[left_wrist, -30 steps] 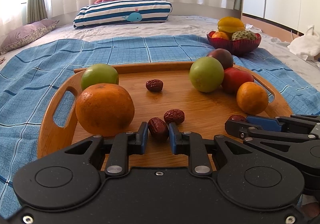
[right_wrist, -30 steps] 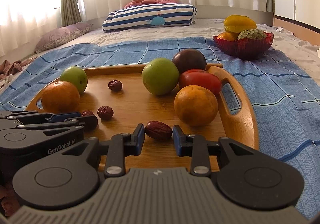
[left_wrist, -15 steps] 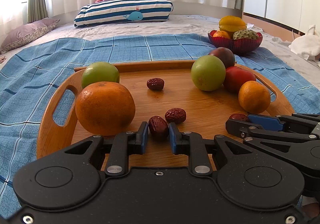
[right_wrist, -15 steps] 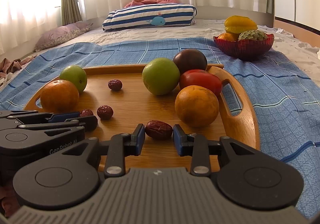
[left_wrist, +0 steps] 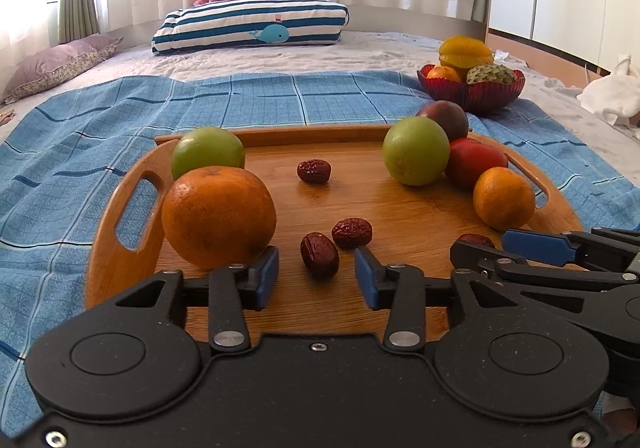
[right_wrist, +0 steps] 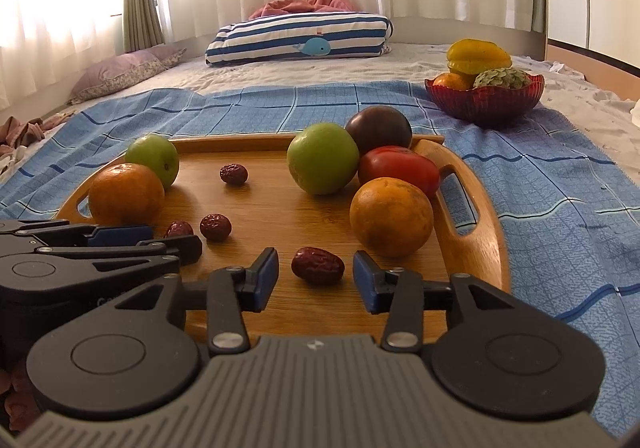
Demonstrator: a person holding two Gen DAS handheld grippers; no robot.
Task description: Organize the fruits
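While both grippers point down at the tray (left_wrist: pixel 120 248), each has just let go of a date. Low in the left view, the left gripper (left_wrist: pixel 316 278) has just been opening; its date (left_wrist: pixel 320 255) lies on the wood between the pads, touching neither. Low in the right view, the right gripper (right_wrist: pixel 315 280) has likewise just been opening around its own date (right_wrist: pixel 318 266), clear of both pads. A bowl (right_wrist: pixel 484 101) sits upper right.

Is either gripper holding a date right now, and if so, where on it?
Nothing is held. Both have just been opening: the left gripper has a date lying free between its fingers, and the right gripper likewise over its date.
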